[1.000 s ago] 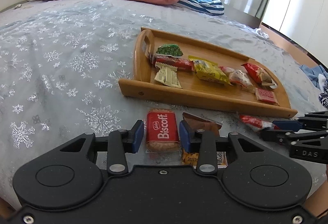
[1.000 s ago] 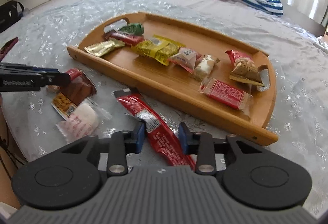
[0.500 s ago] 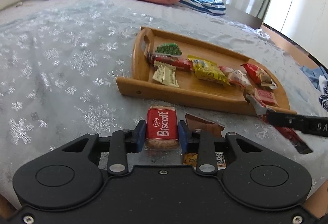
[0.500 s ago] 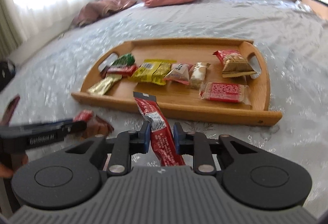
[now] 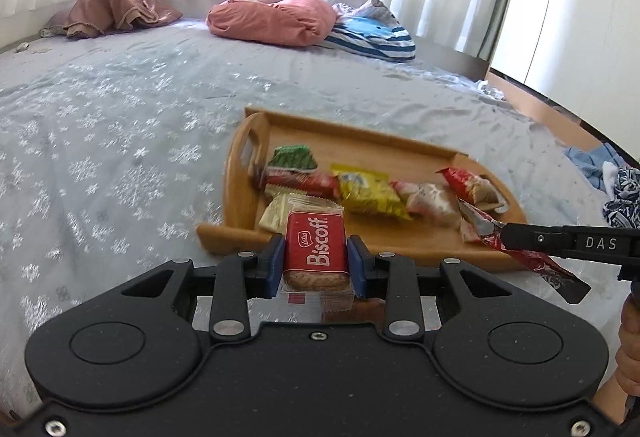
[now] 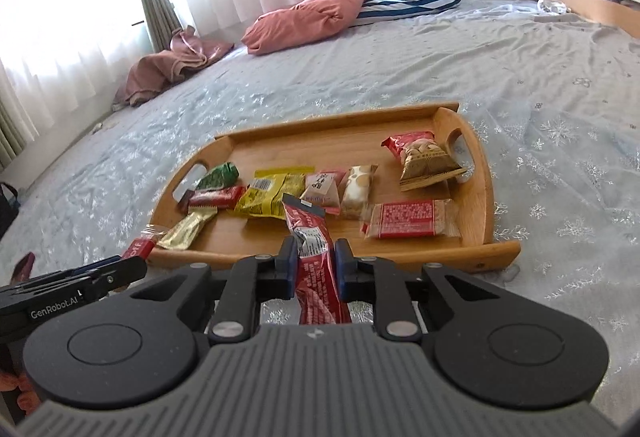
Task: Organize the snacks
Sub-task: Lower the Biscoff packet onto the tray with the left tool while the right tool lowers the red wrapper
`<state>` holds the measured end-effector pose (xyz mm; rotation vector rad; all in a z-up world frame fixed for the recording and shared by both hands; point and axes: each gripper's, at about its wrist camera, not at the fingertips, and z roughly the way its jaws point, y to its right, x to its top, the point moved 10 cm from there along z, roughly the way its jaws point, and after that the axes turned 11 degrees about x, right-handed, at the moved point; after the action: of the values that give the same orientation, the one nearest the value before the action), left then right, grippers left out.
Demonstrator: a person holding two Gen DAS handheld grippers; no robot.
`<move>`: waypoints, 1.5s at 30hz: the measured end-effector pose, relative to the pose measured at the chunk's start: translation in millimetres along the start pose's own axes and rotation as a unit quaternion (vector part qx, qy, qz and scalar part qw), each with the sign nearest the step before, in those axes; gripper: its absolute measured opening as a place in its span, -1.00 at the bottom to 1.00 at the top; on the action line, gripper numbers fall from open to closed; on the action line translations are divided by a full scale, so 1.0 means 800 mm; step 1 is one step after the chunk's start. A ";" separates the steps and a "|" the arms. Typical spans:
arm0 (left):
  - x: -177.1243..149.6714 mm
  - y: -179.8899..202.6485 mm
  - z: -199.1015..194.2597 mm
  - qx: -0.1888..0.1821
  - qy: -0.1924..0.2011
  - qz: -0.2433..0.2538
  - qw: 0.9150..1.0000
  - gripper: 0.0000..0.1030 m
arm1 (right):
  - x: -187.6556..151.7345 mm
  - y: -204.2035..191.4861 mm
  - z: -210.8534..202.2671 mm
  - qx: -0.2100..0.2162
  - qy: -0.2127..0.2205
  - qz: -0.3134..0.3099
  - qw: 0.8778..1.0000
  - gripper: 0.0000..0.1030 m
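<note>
A wooden tray (image 5: 416, 153) (image 6: 344, 125) lies on the bed and holds several wrapped snacks, among them a green pack (image 5: 294, 157), a yellow pack (image 6: 274, 191) and a red cracker pack (image 6: 406, 219). My left gripper (image 5: 316, 261) is shut on a red Biscoff biscuit pack (image 5: 316, 245), held above the bed just in front of the tray's near rim. My right gripper (image 6: 314, 263) is shut on a long red snack bar (image 6: 314, 261), held at the tray's near rim; the bar also shows in the left wrist view (image 5: 524, 253).
The bed has a pale blue snowflake cover (image 5: 100, 157). A pink pillow (image 5: 272, 21), a striped pillow (image 5: 372, 37) and a crumpled pink cloth (image 5: 112, 11) lie at the far side. A brown wrapper (image 5: 360, 307) lies on the bed under my left gripper.
Both grippers closed on their snacks, lifted them off the bed and moved towards the tray. The Biscoff pack and the red bar are off the cover now.
</note>
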<state>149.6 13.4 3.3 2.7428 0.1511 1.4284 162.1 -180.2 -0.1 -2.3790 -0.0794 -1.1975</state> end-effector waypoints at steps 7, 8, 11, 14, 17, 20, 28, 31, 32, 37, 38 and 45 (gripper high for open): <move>0.018 0.012 0.017 -0.019 -0.010 -0.009 1.000 -0.39 | 0.025 0.004 -0.001 -0.004 0.023 0.007 1.000 -0.57; 0.021 0.013 0.020 -0.021 -0.011 -0.011 1.000 -0.39 | 0.030 0.005 -0.001 -0.006 0.026 0.008 1.000 -0.57; 0.030 0.017 0.028 -0.020 -0.008 -0.007 1.000 -0.39 | 0.044 0.008 0.002 -0.008 0.038 0.015 0.999 -0.57; 0.037 0.021 0.040 -0.021 -0.010 -0.005 1.000 -0.39 | 0.059 0.018 0.009 -0.016 0.050 0.026 0.998 -0.57; 0.042 0.021 0.055 -0.015 -0.011 -0.004 1.000 -0.39 | 0.072 0.034 0.018 -0.021 0.062 0.056 0.996 -0.57; 0.044 0.018 0.072 -0.004 -0.017 -0.004 1.000 -0.39 | 0.081 0.051 0.029 -0.037 0.078 0.075 0.993 -0.57; 0.043 0.025 0.104 -0.008 -0.039 -0.014 0.999 -0.39 | 0.087 0.092 0.067 -0.021 0.095 0.170 0.981 -0.57; 0.040 0.029 0.113 -0.006 -0.042 -0.008 0.999 -0.39 | 0.090 0.097 0.080 -0.031 0.100 0.170 0.980 -0.57; 0.039 0.030 0.115 -0.004 -0.042 -0.005 0.999 -0.39 | 0.090 0.099 0.084 -0.034 0.101 0.168 0.980 -0.57; 0.034 0.033 0.129 -0.002 -0.050 -0.001 0.999 -0.39 | 0.089 0.109 0.105 -0.036 0.110 0.154 0.981 -0.57; 0.033 0.034 0.131 -0.002 -0.050 0.000 0.999 -0.39 | 0.087 0.112 0.111 -0.031 0.108 0.155 0.982 -0.56; 0.030 0.037 0.147 -0.001 -0.058 0.004 0.998 -0.39 | 0.077 0.123 0.132 -0.042 0.097 0.144 0.984 -0.57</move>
<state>261.7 -12.9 -42.1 2.8181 0.1330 1.2667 303.9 -230.8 -43.9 -2.2326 0.3734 -1.3019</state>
